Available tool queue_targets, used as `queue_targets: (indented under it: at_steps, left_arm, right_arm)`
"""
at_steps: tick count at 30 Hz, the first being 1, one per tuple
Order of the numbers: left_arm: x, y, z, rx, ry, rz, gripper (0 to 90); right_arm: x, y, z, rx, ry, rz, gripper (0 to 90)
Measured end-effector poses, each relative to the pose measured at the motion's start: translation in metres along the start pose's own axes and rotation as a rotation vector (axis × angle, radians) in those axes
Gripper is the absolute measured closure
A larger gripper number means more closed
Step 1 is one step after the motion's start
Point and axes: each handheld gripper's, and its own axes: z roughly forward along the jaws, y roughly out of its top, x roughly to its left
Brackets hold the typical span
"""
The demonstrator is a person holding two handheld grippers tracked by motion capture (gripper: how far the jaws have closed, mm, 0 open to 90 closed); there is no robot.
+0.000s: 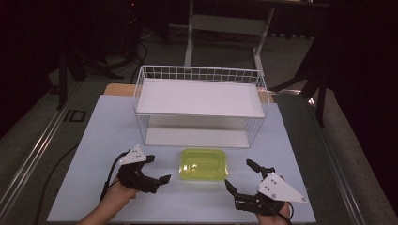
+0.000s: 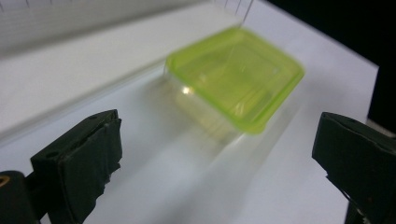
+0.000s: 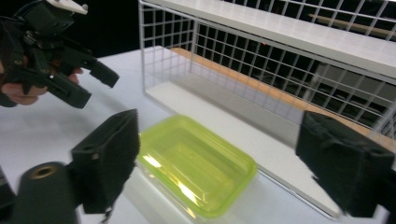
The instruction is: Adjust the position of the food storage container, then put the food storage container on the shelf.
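A clear box with a yellow-green lid (image 1: 204, 163) lies on the white table top (image 1: 94, 140), just in front of the wire rack. My left gripper (image 1: 158, 168) hovers at the box's left side, jaws open and empty, a short way off it. In the left gripper view the box (image 2: 238, 74) lies ahead of the open left gripper (image 2: 217, 140). My right gripper (image 1: 238, 173) stands open and empty to the box's right, near the front. The right gripper view has the box (image 3: 196, 163) close before the spread right gripper (image 3: 219, 135), and the left gripper (image 3: 95, 88) open beyond it.
A white wire rack (image 1: 199, 75) with a white upper shelf and a lower one stands behind the box; its mesh wall (image 3: 168, 51) is close. Dark floor and a table frame (image 1: 225, 23) lie beyond the board's edges.
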Motion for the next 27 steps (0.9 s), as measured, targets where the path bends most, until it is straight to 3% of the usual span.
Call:
queue_targets:
  at_steps: [1,2,3,5,7,9,12,15,17,20,25,27]
  left_arm:
    - [-0.001,0.001,-0.001,-0.013,-0.006,-0.003,2.5]
    - [-0.003,0.004,-0.001,-0.023,-0.004,-0.014,2.5]
    - [-0.005,0.007,-0.001,-0.044,-0.020,-0.019,2.5]
    - [-0.008,0.011,0.001,-0.037,-0.023,-0.003,2.5]
    - [-0.010,0.013,0.001,-0.038,-0.035,0.005,2.5]
    - [-0.013,0.018,0.003,-0.026,-0.035,0.019,2.5]
    - [-0.017,0.023,0.006,-0.025,-0.044,0.046,2.6]
    - [-0.021,0.028,0.010,-0.019,-0.057,0.053,2.6]
    - [-0.023,0.032,0.013,-0.022,-0.098,0.036,2.5]
    - [-0.024,0.035,0.016,-0.029,-0.088,0.039,2.5]
    - [-0.022,0.044,0.024,-0.025,-0.088,0.017,2.5]
    - [-0.021,0.047,0.030,-0.016,-0.074,0.009,2.5]
  right_arm:
    - [0.001,0.000,0.001,-0.014,-0.005,-0.009,14.5]
    - [0.001,0.001,0.002,-0.026,0.025,-0.011,15.7]
    - [0.000,0.001,0.003,-0.021,0.046,0.006,15.7]
    - [0.000,0.002,0.008,0.017,0.055,0.006,15.7]
    - [-0.001,0.002,0.010,0.018,0.068,0.012,15.7]
    - [-0.003,0.001,0.013,0.028,0.061,0.019,15.8]
    - [-0.006,0.002,0.018,0.058,0.035,-0.010,15.7]
    - [-0.012,0.003,0.022,0.051,0.035,0.016,13.3]
    - [-0.019,0.005,0.026,0.050,0.057,0.039,12.7]
    - [-0.022,0.007,0.031,0.063,0.056,0.029,12.6]
    - [-0.031,0.006,0.042,0.087,0.066,0.085,10.9]
    - [-0.034,0.004,0.050,0.099,0.040,0.123,10.9]
